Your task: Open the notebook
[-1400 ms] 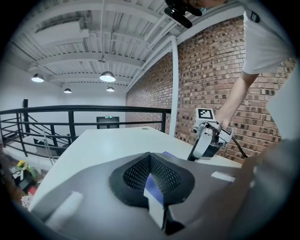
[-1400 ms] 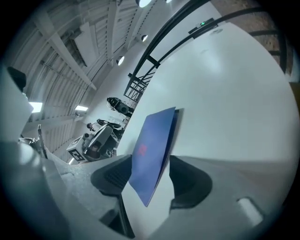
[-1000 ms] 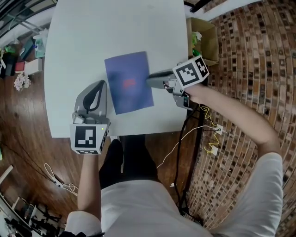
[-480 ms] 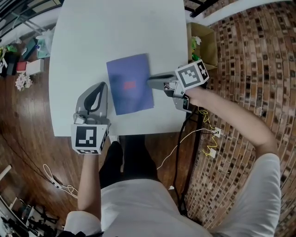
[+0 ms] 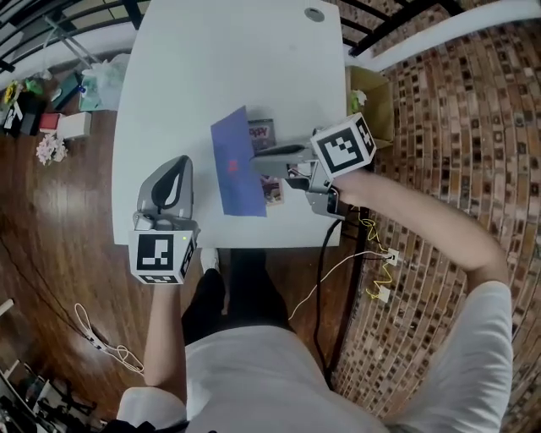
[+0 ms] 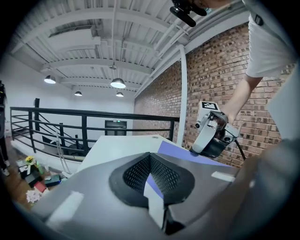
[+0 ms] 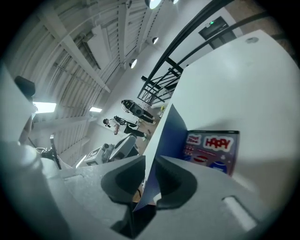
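Note:
On the white table (image 5: 186, 76) lies the notebook, its blue cover (image 5: 235, 165) raised steeply off the first page (image 5: 261, 133), which carries colourful stickers. My right gripper (image 5: 258, 155) reaches in from the right and its jaws, which have just been closing, pinch the cover's free edge. The right gripper view shows the thin cover (image 7: 168, 136) running between the pads of the right gripper (image 7: 150, 176), beside the sticker page (image 7: 213, 147). My left gripper (image 5: 173, 162) hovers near the table's front left, shut and empty, apart from the notebook. Its own view shows the left gripper (image 6: 150, 161) with the cover (image 6: 187, 152) beyond.
A cardboard box (image 5: 374, 80) stands on the floor right of the table. Bags and small clutter (image 5: 51, 110) lie on the floor at the left. A round cable port (image 5: 314, 13) sits at the table's far edge. Cables (image 5: 372, 245) hang near the front right corner.
The blue cover lay flat before; now it stands lifted, exposing the sticker page. My right gripper rose with the cover's edge. The left gripper lifted slightly.

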A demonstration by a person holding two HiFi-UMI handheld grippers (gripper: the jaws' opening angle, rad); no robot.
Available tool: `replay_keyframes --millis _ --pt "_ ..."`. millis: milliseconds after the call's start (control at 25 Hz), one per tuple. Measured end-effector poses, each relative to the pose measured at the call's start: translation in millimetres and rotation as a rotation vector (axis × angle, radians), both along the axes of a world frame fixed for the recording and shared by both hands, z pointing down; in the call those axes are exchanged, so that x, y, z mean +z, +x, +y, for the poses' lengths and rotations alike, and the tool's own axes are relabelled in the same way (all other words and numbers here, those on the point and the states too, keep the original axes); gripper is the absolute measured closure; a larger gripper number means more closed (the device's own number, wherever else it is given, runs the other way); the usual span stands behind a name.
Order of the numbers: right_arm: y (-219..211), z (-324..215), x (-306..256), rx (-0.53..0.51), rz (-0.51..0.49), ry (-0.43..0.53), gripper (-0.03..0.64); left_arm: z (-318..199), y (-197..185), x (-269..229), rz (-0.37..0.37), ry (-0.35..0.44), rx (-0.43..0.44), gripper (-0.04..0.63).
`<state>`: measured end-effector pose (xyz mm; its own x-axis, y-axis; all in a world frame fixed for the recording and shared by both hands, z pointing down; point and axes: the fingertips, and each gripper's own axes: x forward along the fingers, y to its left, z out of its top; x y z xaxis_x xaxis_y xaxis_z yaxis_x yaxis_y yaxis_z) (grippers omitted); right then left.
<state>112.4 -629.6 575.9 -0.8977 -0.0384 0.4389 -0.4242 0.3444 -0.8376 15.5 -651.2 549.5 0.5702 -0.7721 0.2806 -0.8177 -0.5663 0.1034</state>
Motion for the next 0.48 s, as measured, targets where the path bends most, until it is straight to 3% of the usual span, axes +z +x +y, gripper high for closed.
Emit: replay_keyframes --millis 240,480 --pt "-66.8 -4.6 -15.7 -0.115 -0.021 0.057 0.568 1.4 -53.1 -8.9 -0.017 0.016 -0.089 0.580" --pt "-134.5 -5.6 -1.4 -0.188 -0.021 0.029 0.568 7.5 -110.3 -6.7 -0.033 0.011 -0.179 0.580"
